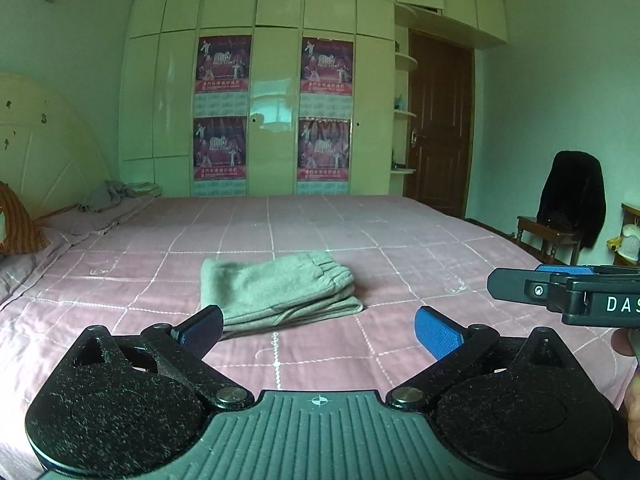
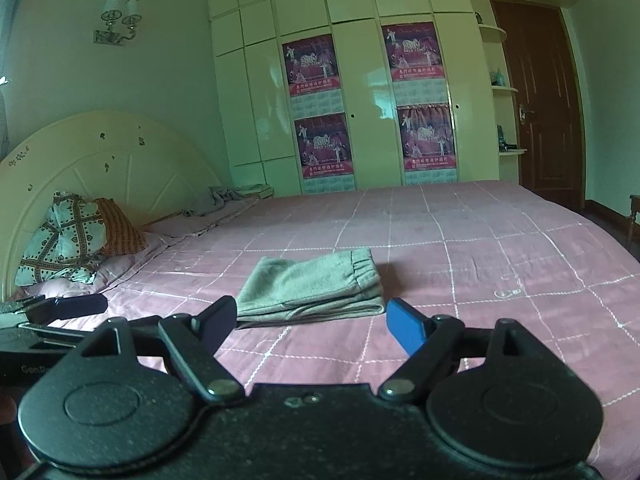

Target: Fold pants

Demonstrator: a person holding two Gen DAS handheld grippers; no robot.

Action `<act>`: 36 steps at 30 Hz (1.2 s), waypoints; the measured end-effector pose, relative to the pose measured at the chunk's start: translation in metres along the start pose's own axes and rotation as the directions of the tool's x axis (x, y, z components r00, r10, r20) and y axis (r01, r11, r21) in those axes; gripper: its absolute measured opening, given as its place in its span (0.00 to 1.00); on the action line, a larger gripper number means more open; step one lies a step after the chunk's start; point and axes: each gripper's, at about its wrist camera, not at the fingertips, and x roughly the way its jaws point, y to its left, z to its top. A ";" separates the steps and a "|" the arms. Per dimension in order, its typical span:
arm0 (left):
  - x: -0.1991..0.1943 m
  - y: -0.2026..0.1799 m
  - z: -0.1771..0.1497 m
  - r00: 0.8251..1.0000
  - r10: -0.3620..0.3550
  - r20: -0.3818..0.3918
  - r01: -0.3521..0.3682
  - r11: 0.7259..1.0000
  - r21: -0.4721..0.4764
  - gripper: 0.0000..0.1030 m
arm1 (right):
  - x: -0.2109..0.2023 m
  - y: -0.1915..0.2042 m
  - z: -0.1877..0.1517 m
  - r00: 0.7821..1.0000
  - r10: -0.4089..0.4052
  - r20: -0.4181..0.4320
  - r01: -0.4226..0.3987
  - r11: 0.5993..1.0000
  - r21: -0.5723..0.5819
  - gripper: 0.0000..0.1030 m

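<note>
— Pants (image 1: 276, 294) are lying folded in a grey stack on the pink quilt (image 1: 400, 240), just ahead of both tools. What are the grippers doing?

— Left gripper (image 1: 318, 330) is hanging spread wide with nothing between its blue pads (image 1: 434, 332). Right gripper (image 2: 310, 322) is likewise gaping, gripping nothing, apart from the cloth.

— And farther back?

— Pillows (image 2: 68, 236) are leaning on the headboard (image 2: 120, 160); beyond, posters (image 2: 424, 136) are hanging on the wardrobe (image 2: 360, 80).
</note>
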 end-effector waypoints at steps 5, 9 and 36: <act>0.000 0.004 0.001 1.000 0.010 0.002 -0.010 1.000 -0.003 0.98 | -0.002 0.005 0.002 1.000 0.006 0.010 -0.005 1.000 -0.013 0.80; 0.000 0.007 0.002 1.000 0.015 0.005 -0.015 1.000 -0.014 0.98 | -0.003 0.004 0.002 1.000 0.001 0.010 -0.001 1.000 -0.012 0.80; 0.006 0.015 -0.001 1.000 0.010 0.003 -0.010 0.999 -0.031 0.98 | -0.002 0.005 -0.001 1.000 -0.021 0.001 0.021 1.000 -0.017 0.81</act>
